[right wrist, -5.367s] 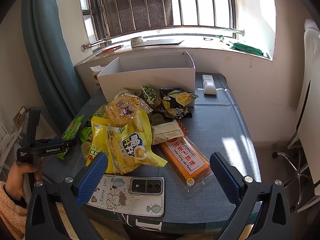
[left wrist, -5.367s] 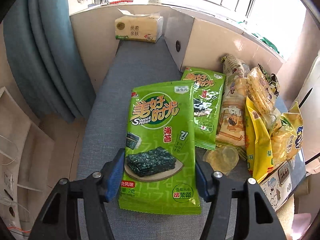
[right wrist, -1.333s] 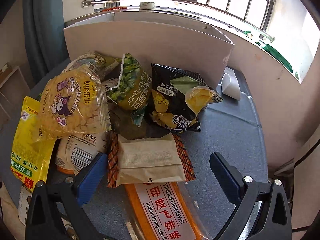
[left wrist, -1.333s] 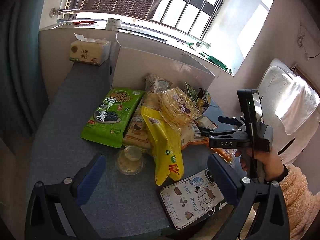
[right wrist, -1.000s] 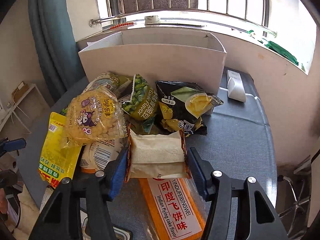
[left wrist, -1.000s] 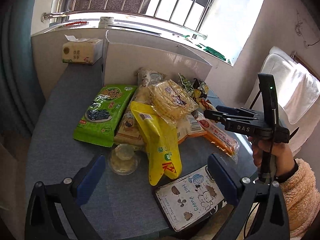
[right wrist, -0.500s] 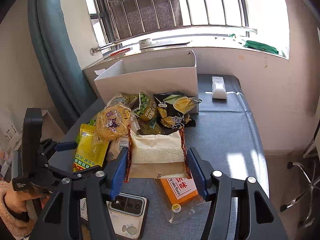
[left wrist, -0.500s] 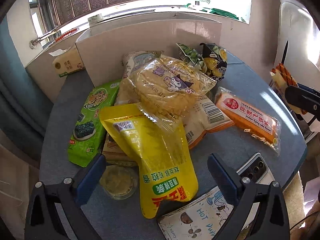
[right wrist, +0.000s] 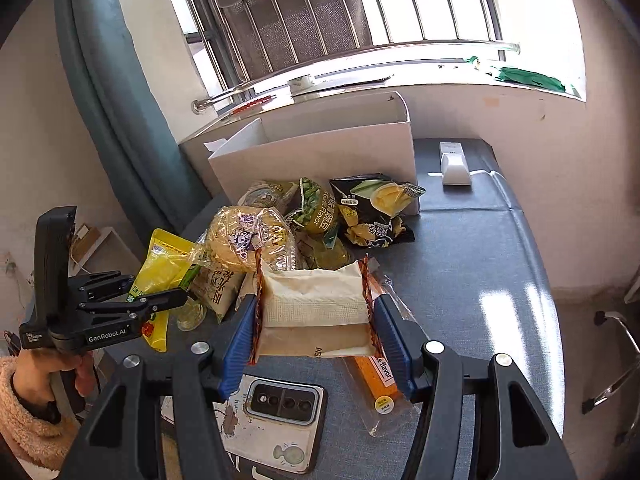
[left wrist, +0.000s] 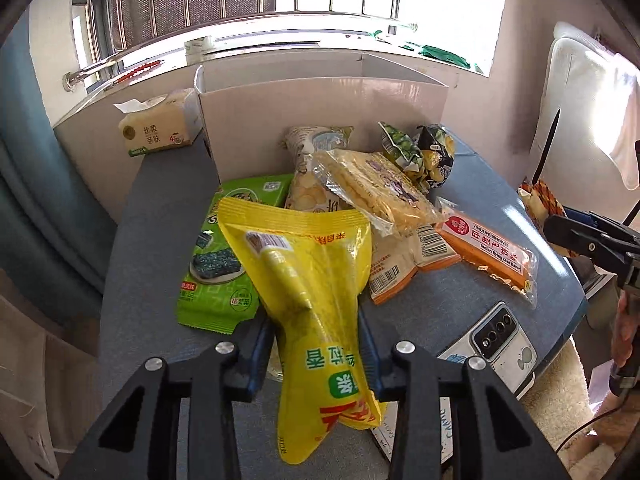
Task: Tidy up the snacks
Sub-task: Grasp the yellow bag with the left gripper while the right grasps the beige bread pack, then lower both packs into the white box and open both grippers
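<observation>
A yellow snack bag (left wrist: 308, 280) stands tilted up from the blue-grey table (left wrist: 160, 216), pinched between the blue pads of my left gripper (left wrist: 316, 356), whose jaws are closing. My right gripper (right wrist: 316, 344) is shut on a beige packet (right wrist: 316, 300) with orange patterned edges, held above the table's front. A white open box (right wrist: 320, 160) stands behind the snack pile. In the right wrist view the left gripper (right wrist: 160, 300) grips the yellow bag (right wrist: 160, 264) at the left.
On the table lie a green seaweed pack (left wrist: 224, 264), a round cracker bag (left wrist: 372, 188), an orange cake pack (left wrist: 488, 248), a black chip bag (right wrist: 372, 208) and a phone (right wrist: 284, 400). A tissue pack (left wrist: 160, 132) sits far left, a white device (right wrist: 454, 164) far right.
My left gripper came down over the yellow bag and closed on it, tilting it up. My right gripper shut on the beige packet and pulled back and up with it.
</observation>
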Demonstrator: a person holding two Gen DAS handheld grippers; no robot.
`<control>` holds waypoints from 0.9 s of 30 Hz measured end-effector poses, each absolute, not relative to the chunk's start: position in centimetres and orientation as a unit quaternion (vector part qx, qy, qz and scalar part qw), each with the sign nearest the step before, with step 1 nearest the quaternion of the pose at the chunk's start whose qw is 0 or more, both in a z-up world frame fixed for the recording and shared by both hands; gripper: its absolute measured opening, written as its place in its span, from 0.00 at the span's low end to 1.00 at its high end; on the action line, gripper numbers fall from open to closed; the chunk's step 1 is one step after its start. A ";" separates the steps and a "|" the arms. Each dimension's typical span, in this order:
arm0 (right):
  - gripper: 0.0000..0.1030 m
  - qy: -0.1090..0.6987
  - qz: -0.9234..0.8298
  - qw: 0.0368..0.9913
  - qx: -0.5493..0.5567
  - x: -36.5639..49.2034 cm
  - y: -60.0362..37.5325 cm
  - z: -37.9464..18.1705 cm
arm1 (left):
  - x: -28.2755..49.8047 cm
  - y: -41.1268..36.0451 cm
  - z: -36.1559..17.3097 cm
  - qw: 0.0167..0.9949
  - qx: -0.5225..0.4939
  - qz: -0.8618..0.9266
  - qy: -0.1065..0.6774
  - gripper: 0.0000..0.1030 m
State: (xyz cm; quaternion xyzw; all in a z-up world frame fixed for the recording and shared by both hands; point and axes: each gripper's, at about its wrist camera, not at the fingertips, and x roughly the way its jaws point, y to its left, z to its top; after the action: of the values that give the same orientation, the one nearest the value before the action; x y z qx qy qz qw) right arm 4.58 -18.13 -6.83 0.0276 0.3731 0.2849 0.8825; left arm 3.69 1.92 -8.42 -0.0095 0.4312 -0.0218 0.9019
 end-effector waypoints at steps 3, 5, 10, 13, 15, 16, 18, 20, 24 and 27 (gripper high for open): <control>0.61 0.374 0.295 0.879 0.022 4.5 -17.1 -6.8 | 2.8 3.6 -7.5 0.908 -0.021 -0.017 0.418 0.41; 0.61 0.373 0.303 0.877 0.023 4.6 -16.5 -6.6 | 2.2 4.5 -6.6 0.913 -0.035 -0.019 0.406 0.41; 0.61 0.364 0.323 0.873 0.024 6.5 -14.7 -4.9 | 4.1 6.6 -3.8 0.927 -0.054 -0.028 0.371 0.41; 0.61 0.341 0.316 0.886 0.000 9.2 -13.2 -2.5 | 7.7 7.8 -1.8 0.933 -0.076 -0.037 0.349 0.41; 0.61 0.333 0.324 0.886 0.005 11.6 -12.3 -0.8 | 10.9 8.3 -0.5 0.933 -0.094 -0.048 0.344 0.41; 0.61 0.331 0.326 0.885 0.014 13.0 -11.9 -0.1 | 12.6 8.4 -0.1 0.933 -0.097 -0.046 0.342 0.41; 0.62 0.348 0.327 0.878 0.018 16.4 -10.8 0.6 | 16.0 8.8 0.6 0.934 -0.107 -0.051 0.338 0.41; 0.62 0.362 0.306 0.880 0.024 19.7 -10.0 0.8 | 19.1 8.8 1.2 0.933 -0.111 -0.049 0.339 0.41; 0.62 0.383 0.276 0.881 0.029 24.5 -9.5 0.8 | 23.8 9.1 1.9 0.933 -0.112 -0.052 0.339 0.41; 0.62 0.391 0.266 0.880 0.035 26.4 -9.6 0.8 | 25.8 9.2 1.9 0.933 -0.101 -0.049 0.343 0.42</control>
State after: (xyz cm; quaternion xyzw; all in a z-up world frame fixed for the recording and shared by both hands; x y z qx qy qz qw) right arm 26.39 -9.63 0.81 0.0350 0.3912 0.2659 0.8803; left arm 25.80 9.16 1.87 -0.1013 0.3429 -0.0487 0.9326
